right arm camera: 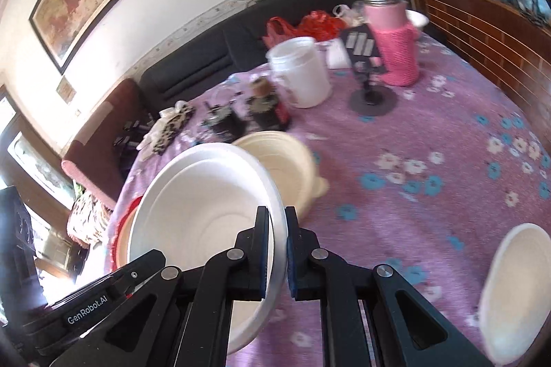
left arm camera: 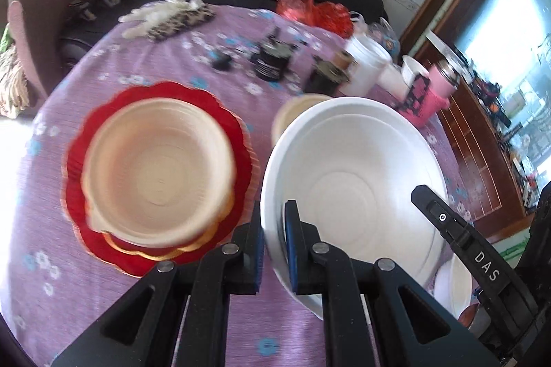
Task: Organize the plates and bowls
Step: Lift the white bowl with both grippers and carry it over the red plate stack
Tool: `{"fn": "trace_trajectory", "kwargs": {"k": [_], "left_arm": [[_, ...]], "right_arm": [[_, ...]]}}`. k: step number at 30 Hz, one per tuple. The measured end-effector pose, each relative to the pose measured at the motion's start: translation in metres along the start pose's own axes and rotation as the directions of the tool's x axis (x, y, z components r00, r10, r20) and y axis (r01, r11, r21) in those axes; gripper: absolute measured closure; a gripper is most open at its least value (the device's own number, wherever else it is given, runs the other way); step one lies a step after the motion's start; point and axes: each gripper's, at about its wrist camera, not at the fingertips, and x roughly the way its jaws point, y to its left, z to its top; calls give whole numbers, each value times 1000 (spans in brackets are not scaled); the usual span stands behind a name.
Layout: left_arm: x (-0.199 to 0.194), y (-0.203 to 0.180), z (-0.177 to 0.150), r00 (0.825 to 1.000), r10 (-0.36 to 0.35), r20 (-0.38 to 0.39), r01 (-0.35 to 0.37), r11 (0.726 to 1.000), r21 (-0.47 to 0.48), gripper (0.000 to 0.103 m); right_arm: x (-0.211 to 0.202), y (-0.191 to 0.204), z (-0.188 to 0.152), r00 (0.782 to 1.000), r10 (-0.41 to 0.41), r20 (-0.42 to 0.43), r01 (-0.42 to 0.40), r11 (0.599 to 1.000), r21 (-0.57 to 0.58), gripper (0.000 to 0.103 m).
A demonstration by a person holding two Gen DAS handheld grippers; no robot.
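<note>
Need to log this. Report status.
Left gripper and right gripper shut on white bowl's opposite rims. Bowl lifted. Cream bowl close behind.

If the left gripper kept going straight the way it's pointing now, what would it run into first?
The left gripper is shut on the rim of the large white foam bowl, which it would carry along. Beyond that, probably the purple flowered tablecloth between the stacks, then the dark jars; depth is unclear.

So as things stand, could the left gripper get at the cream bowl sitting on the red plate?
Probably not yet. The left gripper is shut on the rim of the white bowl, as is the right gripper. The cream bowl on the red plate lies uncovered beside it, so only the occupied jaws stand in the way.
</note>
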Motion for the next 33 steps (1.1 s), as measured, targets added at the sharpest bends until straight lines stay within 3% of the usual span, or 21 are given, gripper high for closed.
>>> {"fn": "trace_trajectory", "kwargs": {"k": [7,12,26,28,33], "left_arm": [[-23,72,21,996,76,40,-74,995,-66,92],[-18,102,25,996,82,36,-78,991,-110,92],[19,136,28,990,142,-23,-143,981,-129,87],[21,132,29,986,166,-22,-167,981,-102,84],[18,134,28,973,229,-3,-228,969,-90,66]], "right_arm": [[36,80,-4,998,56,-31,-59,996,-70,93],[58,117,-11,997,58,-47,-63,992,-112,93],[94,145,-24,998,11,-69,-22,985,-170,94],[95,146,-24,998,8,-64,-19,984,-175,94],[98,145,-24,998,1,-63,-12,985,-172,94]]}}
